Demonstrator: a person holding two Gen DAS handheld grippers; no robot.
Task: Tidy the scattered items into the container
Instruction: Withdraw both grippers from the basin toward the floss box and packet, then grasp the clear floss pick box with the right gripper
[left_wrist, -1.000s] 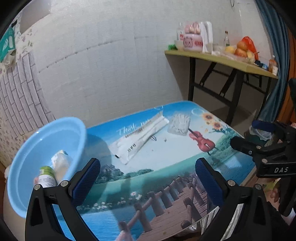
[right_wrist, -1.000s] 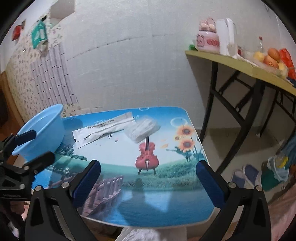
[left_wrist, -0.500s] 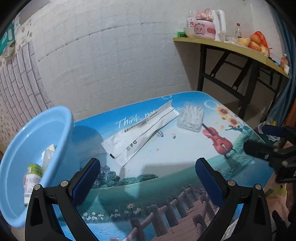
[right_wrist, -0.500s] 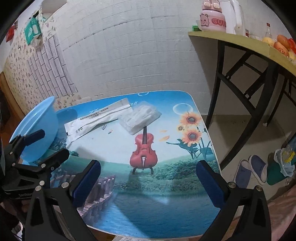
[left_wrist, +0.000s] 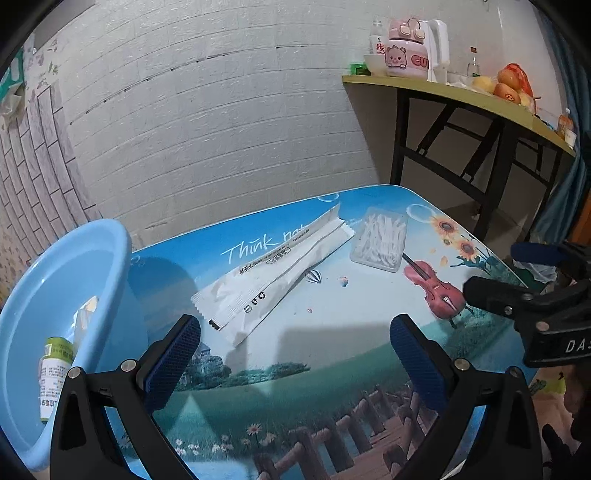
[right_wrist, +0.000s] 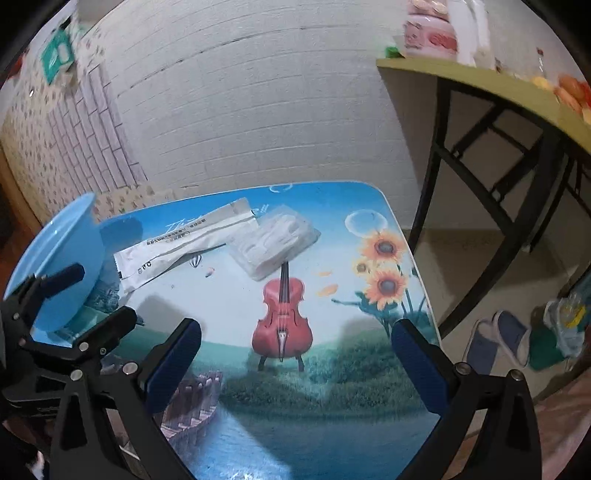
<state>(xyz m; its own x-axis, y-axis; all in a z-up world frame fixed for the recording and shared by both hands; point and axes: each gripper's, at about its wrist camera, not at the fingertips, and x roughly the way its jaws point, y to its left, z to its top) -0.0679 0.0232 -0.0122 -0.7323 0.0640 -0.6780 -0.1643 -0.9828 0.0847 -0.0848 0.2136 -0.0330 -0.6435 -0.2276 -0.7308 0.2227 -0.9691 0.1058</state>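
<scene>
A light blue basin (left_wrist: 55, 295) stands at the table's left end; it also shows in the right wrist view (right_wrist: 62, 254). Inside it are a small green-capped bottle (left_wrist: 53, 373) and a pale packet (left_wrist: 83, 317). A long white sachet (left_wrist: 273, 269) (right_wrist: 184, 243) lies on the picture-printed table, with a clear pack of cotton swabs (left_wrist: 382, 240) (right_wrist: 275, 242) just right of it. My left gripper (left_wrist: 295, 354) is open and empty, short of the sachet. My right gripper (right_wrist: 295, 358) is open and empty over the violin picture, short of the swab pack.
The low table (right_wrist: 332, 387) ends near a white brick wall. A taller folding table (left_wrist: 461, 99) with a pink kettle (left_wrist: 410, 55) and fruit stands at the back right. Shoes and a bag (right_wrist: 517, 339) lie on the floor to the right.
Both grippers have moved forward and lower toward the table; the sachet and swab pack look larger and nearer. The basin has slid toward the left edge of the left view. Both stay open.
</scene>
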